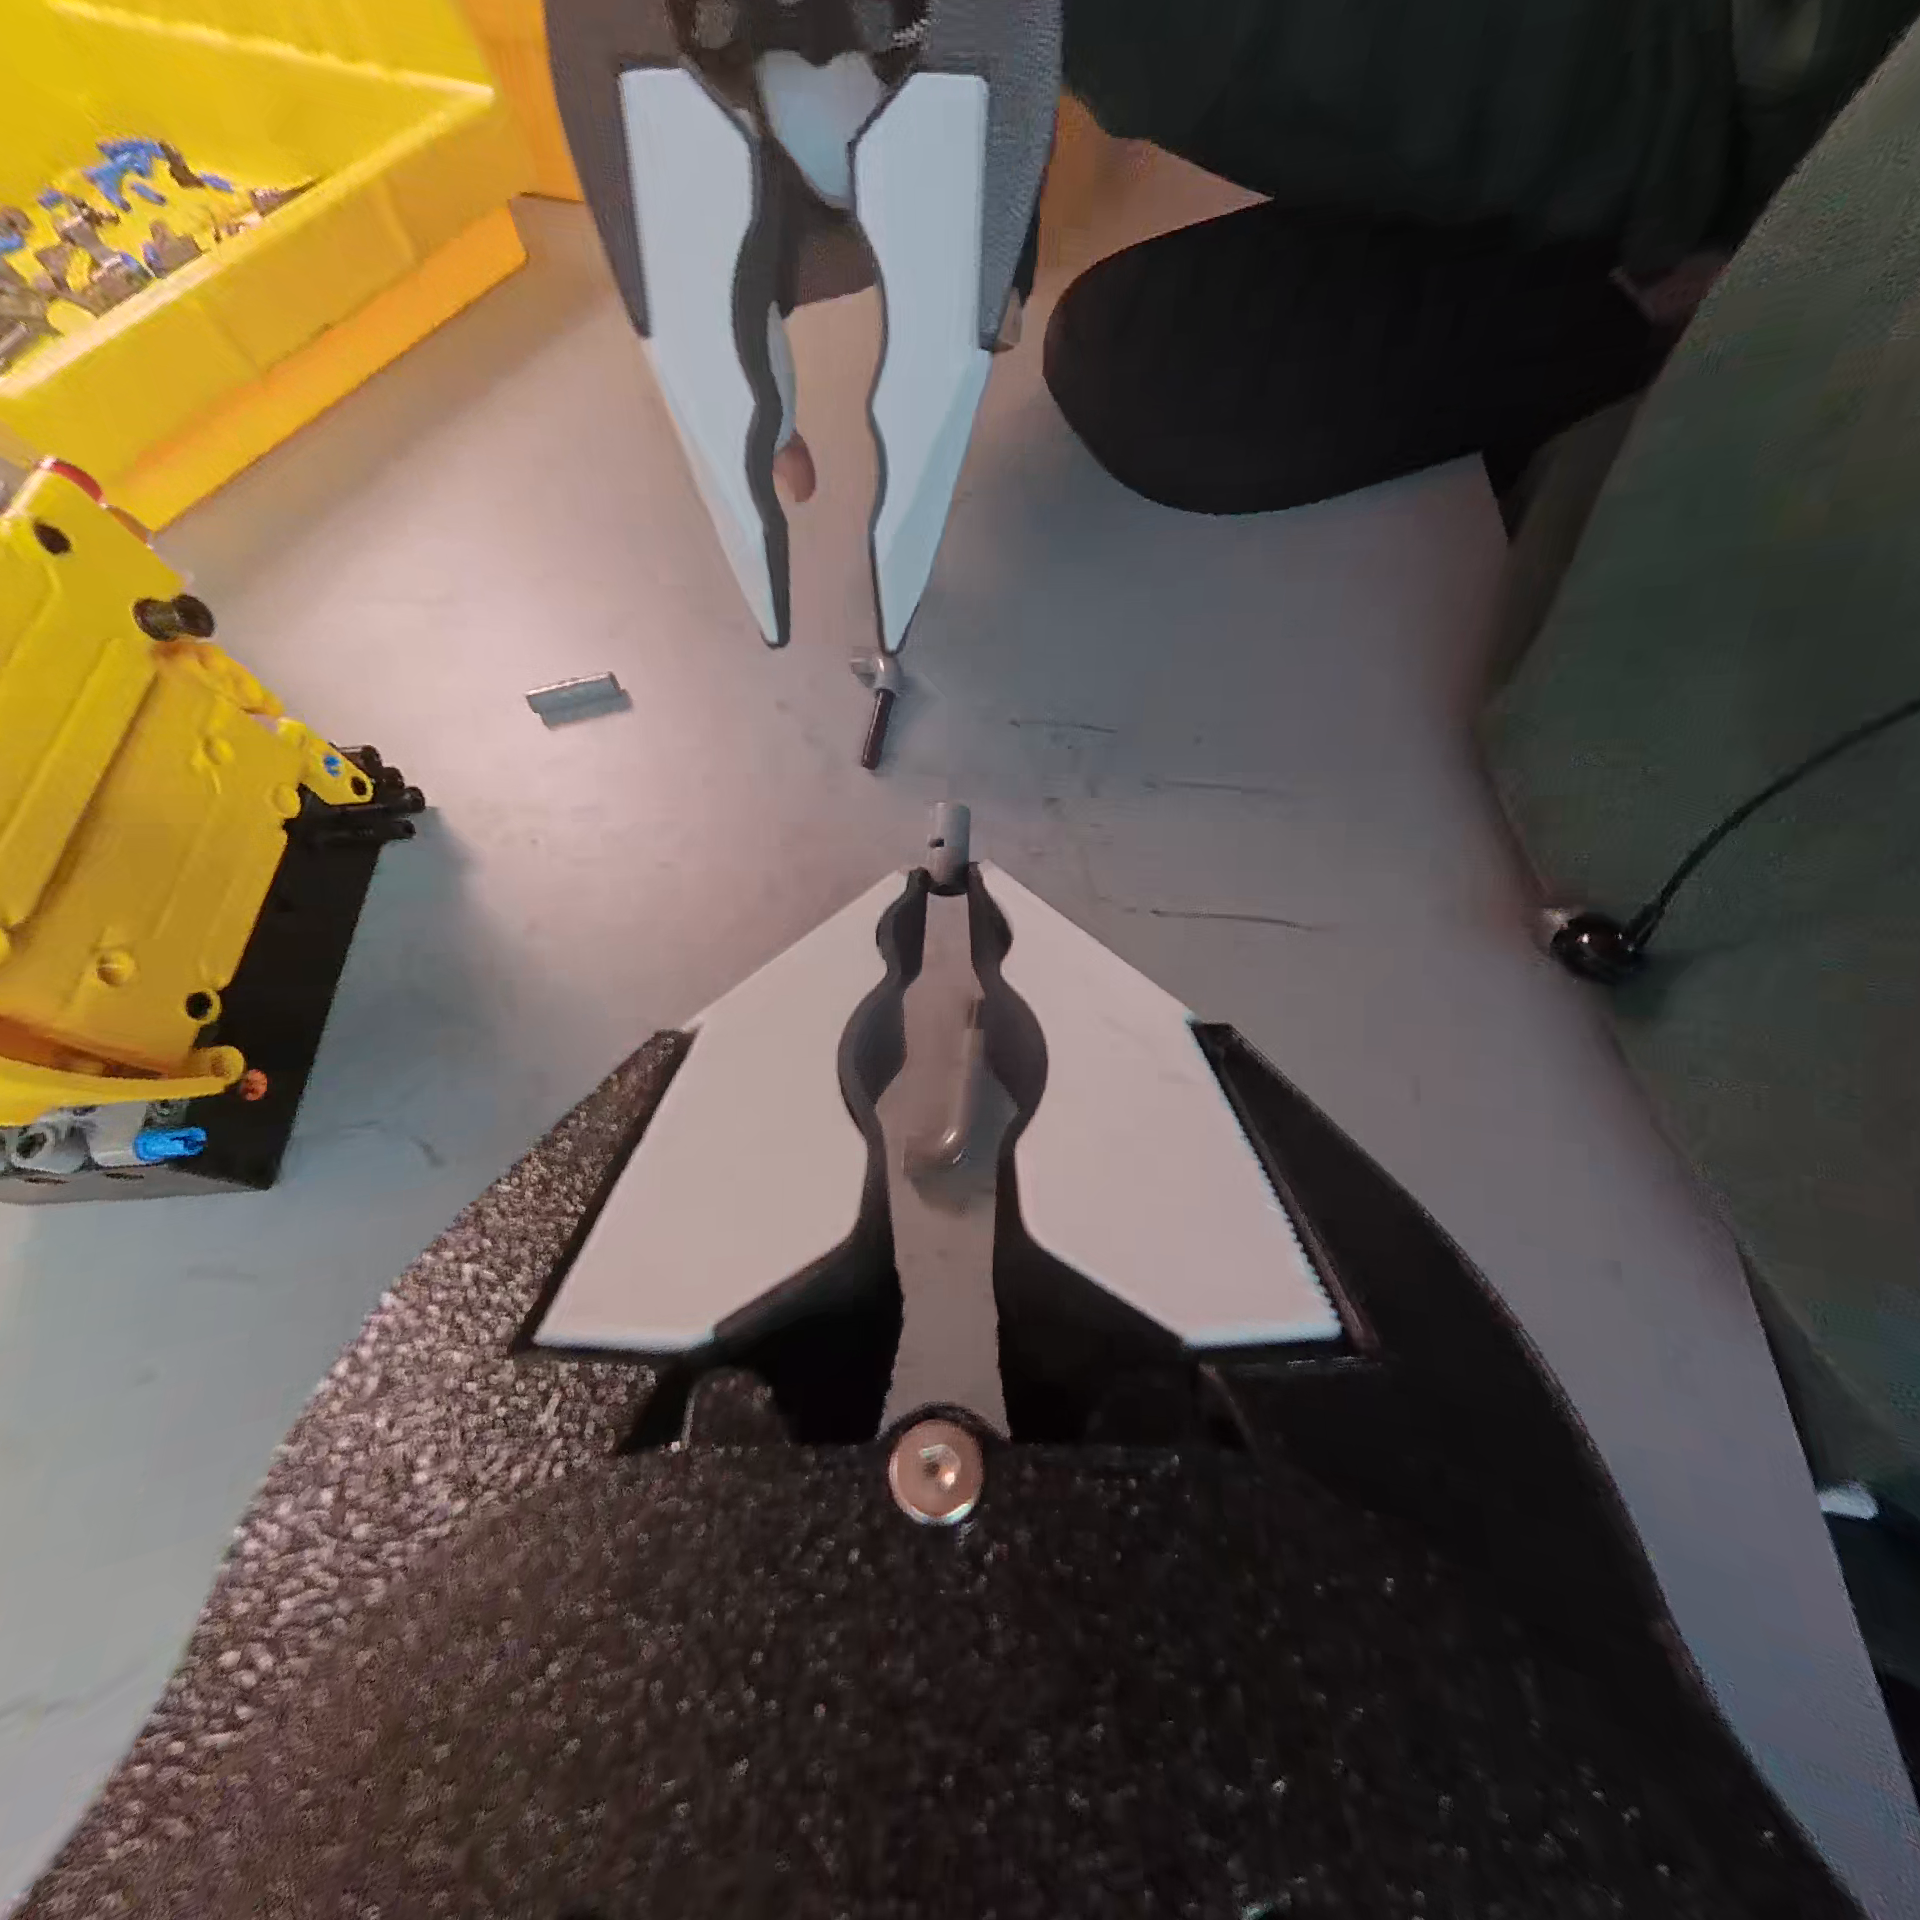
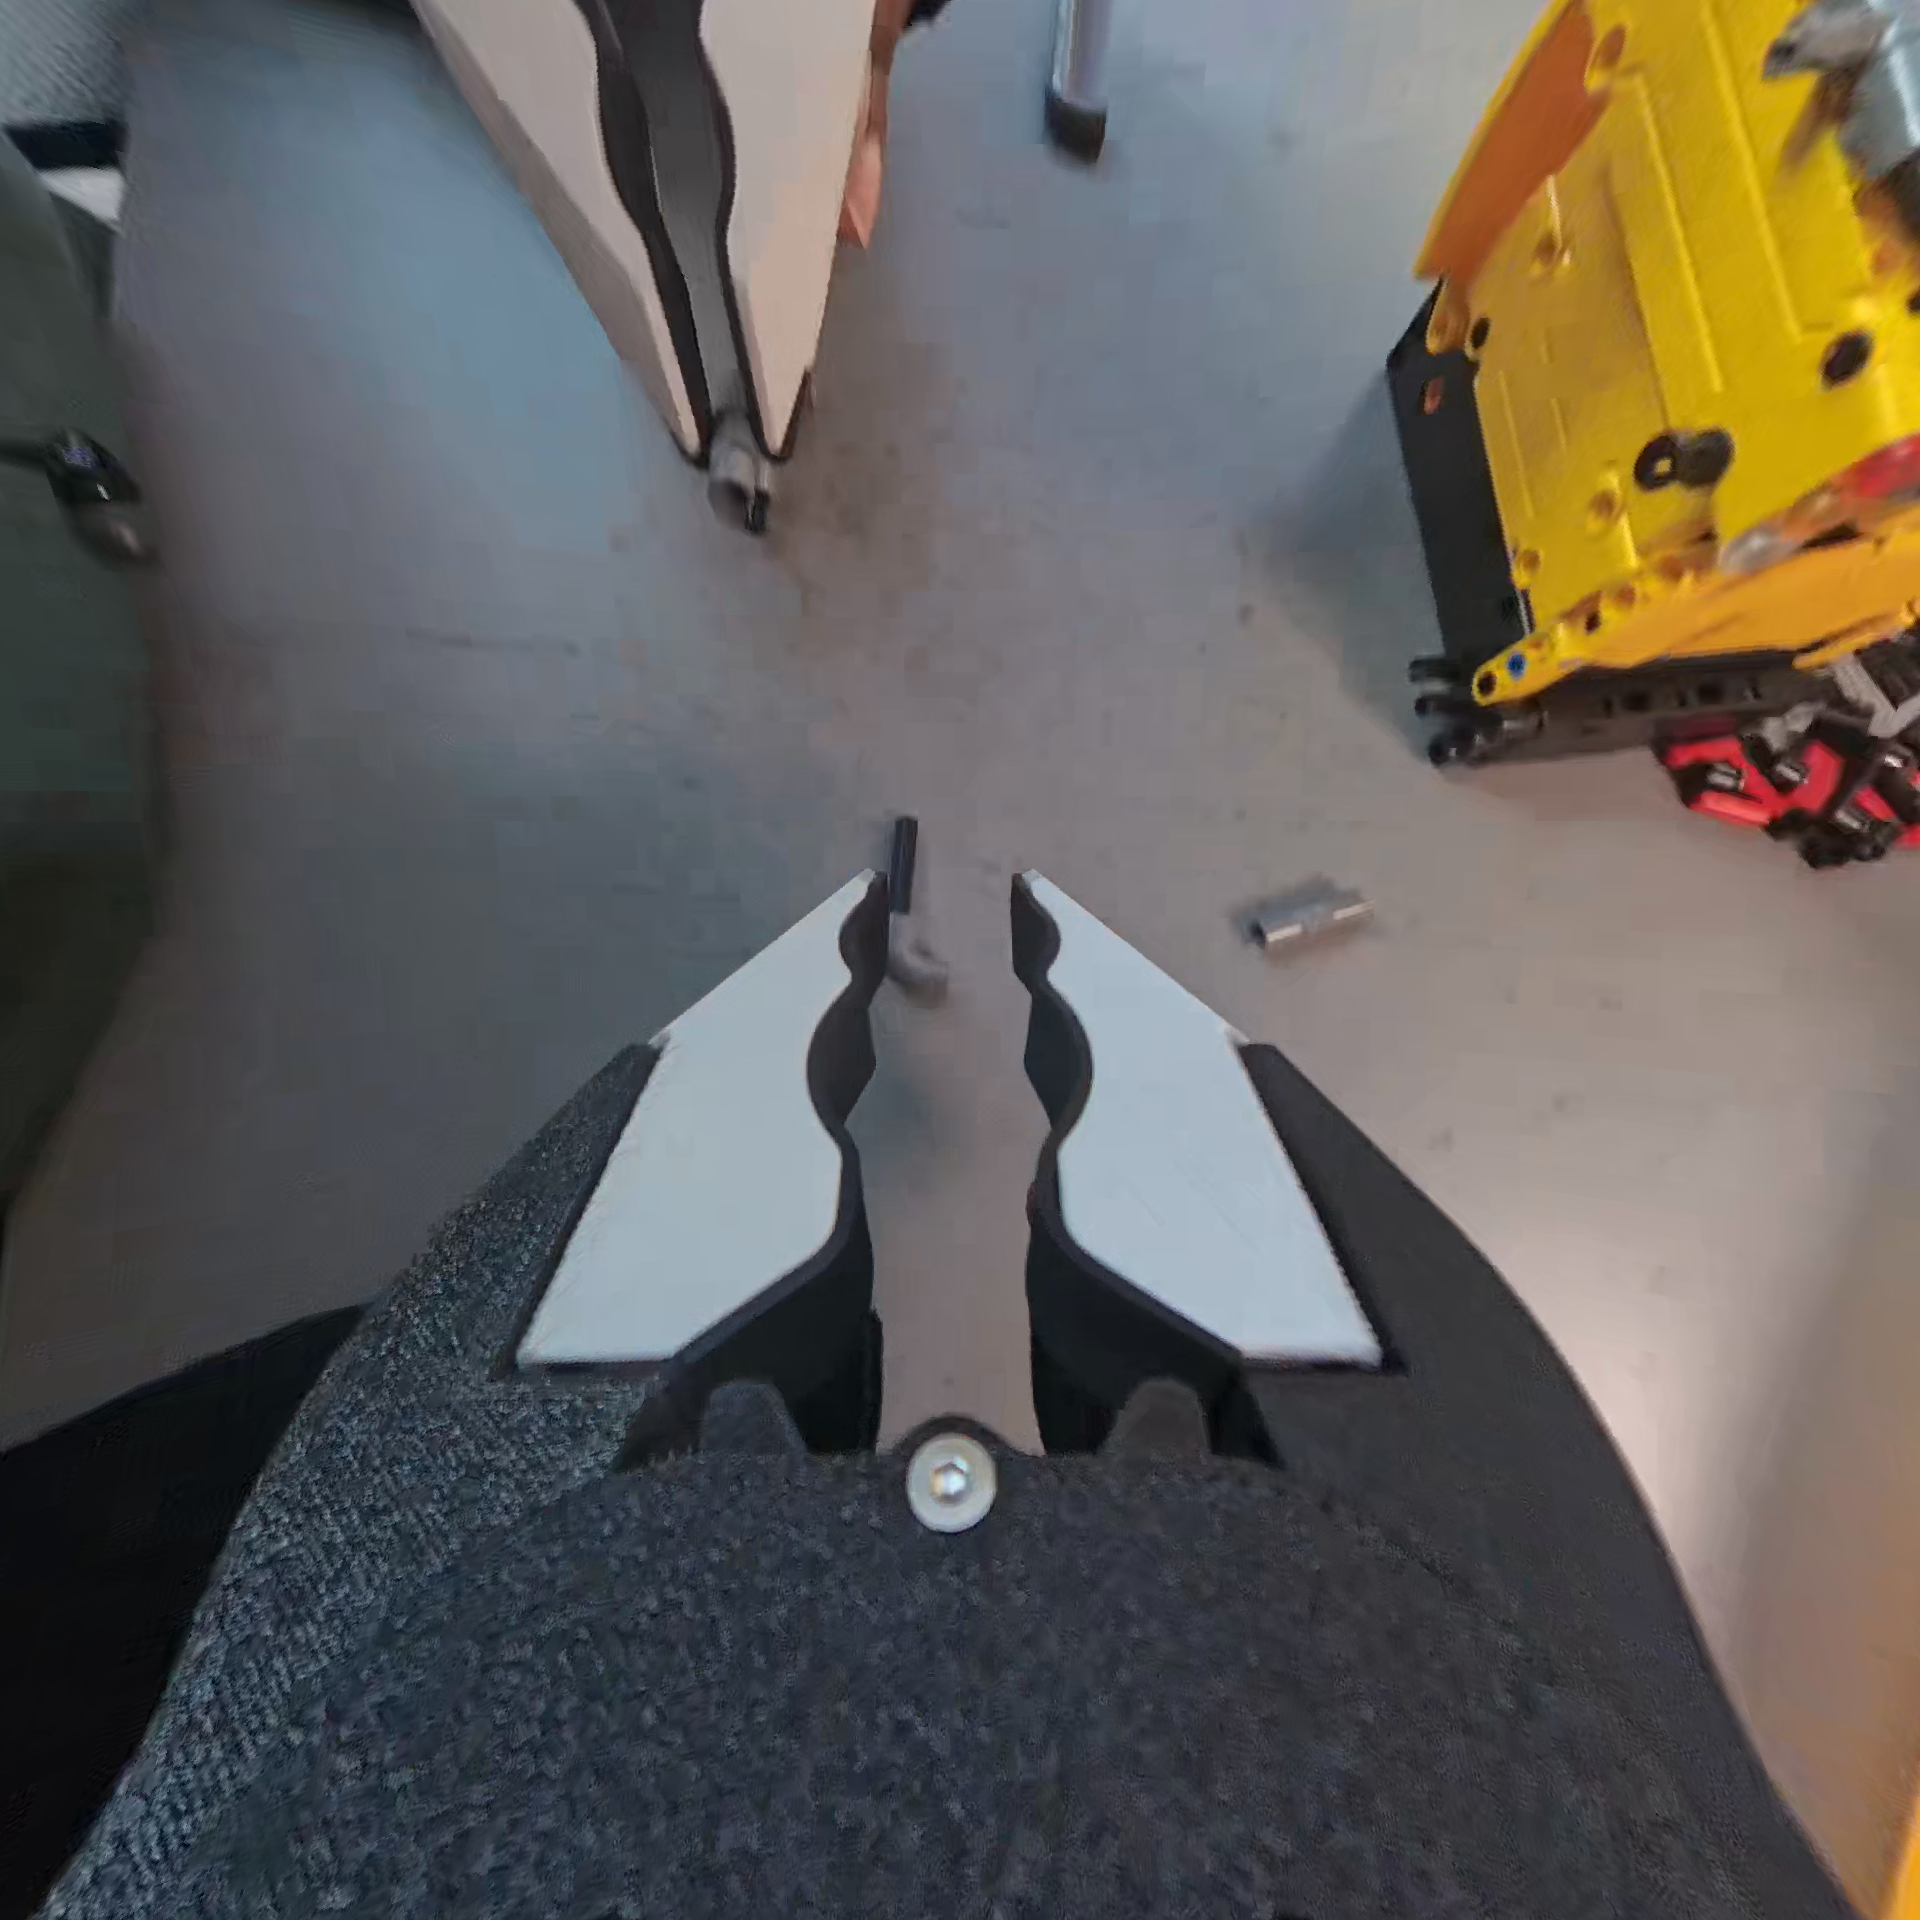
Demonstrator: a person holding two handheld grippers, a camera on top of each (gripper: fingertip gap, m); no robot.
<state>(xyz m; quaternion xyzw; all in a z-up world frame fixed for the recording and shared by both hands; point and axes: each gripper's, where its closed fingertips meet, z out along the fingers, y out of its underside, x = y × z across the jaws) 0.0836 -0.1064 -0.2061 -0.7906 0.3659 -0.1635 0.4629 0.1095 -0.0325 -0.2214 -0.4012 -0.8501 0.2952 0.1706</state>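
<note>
The left tongs (image 1: 948, 878) were clenched on a small grey connector (image 1: 951, 831), which stuck out just past their tips. The right tongs (image 2: 943, 883) stood released, jaws apart, tips down close to the grey surface (image 2: 468, 675). A black pin with a grey end (image 2: 906, 914) lay between their fingers, hard against one finger and clear of the other. Whether that finger actually touched it could not be told. The two pairs of tongs pointed at each other, tips near but apart.

A short flat grey piece (image 2: 1304, 920) lay just beside the right tongs, on the side of the yellow brick-built model (image 2: 1662, 364), which stood well off from both.

The left wrist view alone showed a yellow bin (image 1: 312, 208) of small loose parts beyond the model, a person's dark-clad knee (image 1: 1299, 364) behind the right tongs (image 1: 834, 639), and a green seat (image 1: 1766, 623) with a black cable (image 1: 1714, 831). The right wrist view alone showed the model's red parts (image 2: 1787, 790), and a metal leg (image 2: 1075, 83) behind the left tongs (image 2: 743, 447).
</note>
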